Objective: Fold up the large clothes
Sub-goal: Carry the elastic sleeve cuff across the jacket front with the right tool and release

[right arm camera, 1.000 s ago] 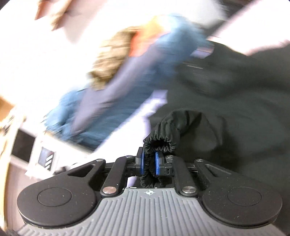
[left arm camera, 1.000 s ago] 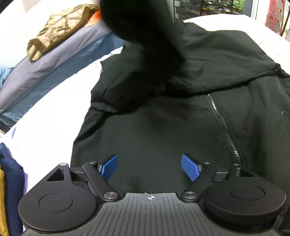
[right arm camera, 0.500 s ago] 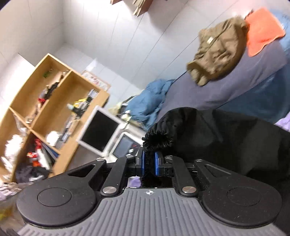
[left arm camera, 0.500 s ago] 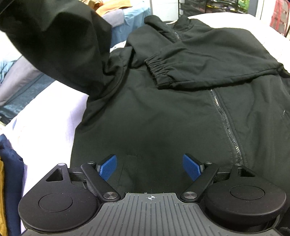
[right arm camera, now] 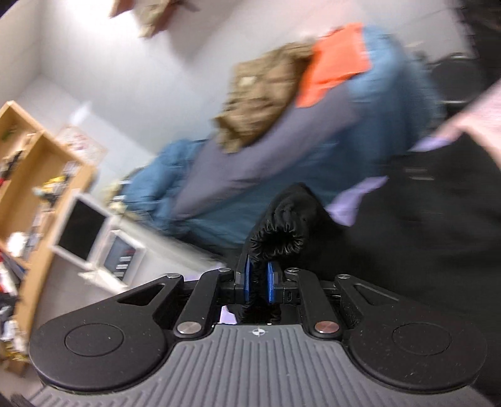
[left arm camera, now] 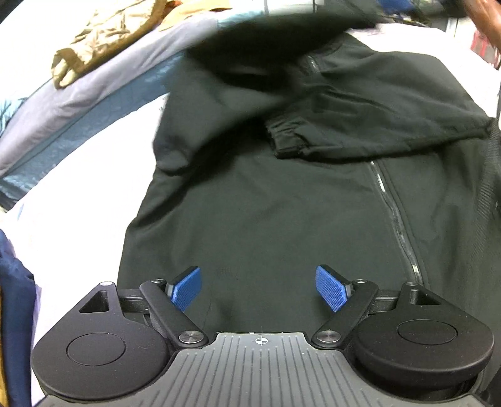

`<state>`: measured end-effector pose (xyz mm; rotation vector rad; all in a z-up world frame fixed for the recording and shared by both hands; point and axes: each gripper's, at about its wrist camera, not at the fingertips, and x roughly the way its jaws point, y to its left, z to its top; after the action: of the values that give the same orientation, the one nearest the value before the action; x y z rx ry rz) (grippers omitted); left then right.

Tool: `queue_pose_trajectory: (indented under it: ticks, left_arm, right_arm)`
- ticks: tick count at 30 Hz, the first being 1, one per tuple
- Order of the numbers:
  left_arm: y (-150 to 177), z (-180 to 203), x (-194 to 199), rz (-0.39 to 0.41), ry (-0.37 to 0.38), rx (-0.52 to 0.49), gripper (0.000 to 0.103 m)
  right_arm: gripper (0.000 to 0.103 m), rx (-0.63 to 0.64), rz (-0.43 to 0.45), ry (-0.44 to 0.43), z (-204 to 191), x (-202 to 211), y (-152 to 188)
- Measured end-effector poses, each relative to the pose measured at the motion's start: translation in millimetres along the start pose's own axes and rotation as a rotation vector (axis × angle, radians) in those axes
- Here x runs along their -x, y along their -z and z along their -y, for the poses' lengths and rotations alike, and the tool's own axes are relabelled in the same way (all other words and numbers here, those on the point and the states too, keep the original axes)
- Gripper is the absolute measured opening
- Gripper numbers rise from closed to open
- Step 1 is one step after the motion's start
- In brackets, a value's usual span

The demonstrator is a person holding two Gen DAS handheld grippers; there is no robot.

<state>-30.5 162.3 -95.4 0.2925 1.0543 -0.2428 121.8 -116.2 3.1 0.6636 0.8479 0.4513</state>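
A black zip-up jacket (left arm camera: 281, 203) lies front up on a white bed sheet (left arm camera: 78, 188). One sleeve with an elastic cuff (left arm camera: 291, 137) is folded across its chest. My left gripper (left arm camera: 260, 286) is open and empty, hovering just above the jacket's lower front. My right gripper (right arm camera: 258, 281) is shut on the gathered cuff (right arm camera: 278, 241) of the other sleeve and holds it in the air. That lifted sleeve appears as a blurred black band (left arm camera: 281, 22) at the top of the left wrist view.
A pile of clothes lies at the far left of the bed: grey-blue fabric (left arm camera: 78, 100), a tan garment (left arm camera: 103, 34), an orange cloth (right arm camera: 335, 62). A wooden shelf (right arm camera: 28, 175) and monitors (right arm camera: 81, 231) stand beyond. Dark blue fabric (left arm camera: 15, 297) lies at the left edge.
My right gripper has swung the held sleeve from the left side up and over toward the jacket's top. The left gripper has stayed open and almost still.
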Motion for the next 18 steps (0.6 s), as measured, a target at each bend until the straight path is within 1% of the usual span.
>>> queue_pose_trajectory:
  ticks: [2, 4, 6, 9, 10, 12, 16, 18]
  left_arm:
    - [-2, -4, 1, 0.012, -0.009, 0.014, 0.103]
    - [-6, -12, 4, 0.032, -0.015, 0.038, 0.103]
    - [-11, -20, 6, 0.056, -0.024, 0.068, 0.103]
    - [-21, -40, 4, 0.064, -0.029, 0.149, 0.103]
    - [-25, -47, 2, 0.065, -0.035, 0.177, 0.103]
    - [-35, -61, -1, 0.078, -0.049, 0.238, 0.103]
    - [-62, -86, -5, 0.134, -0.037, 0.367, 0.103]
    - [-78, -97, -14, 0.155, -0.022, 0.408, 0.103]
  right_arm:
    - [0.013, -0.023, -0.006, 0.103, 46, 19, 7]
    - [0.013, -0.07, -0.009, 0.183, 92, 38, 16]
    - [0.013, -0.129, -0.017, 0.234, 133, 54, 27]
    - [0.013, -0.176, -0.024, 0.31, 173, 70, 42]
    - [0.014, -0.197, -0.023, 0.309, 182, 72, 46]
    - [0.014, -0.227, -0.01, 0.281, 191, 74, 52]
    - [0.014, -0.204, -0.017, 0.293, 190, 72, 53]
    - [0.014, -0.202, -0.013, 0.251, 184, 74, 52]
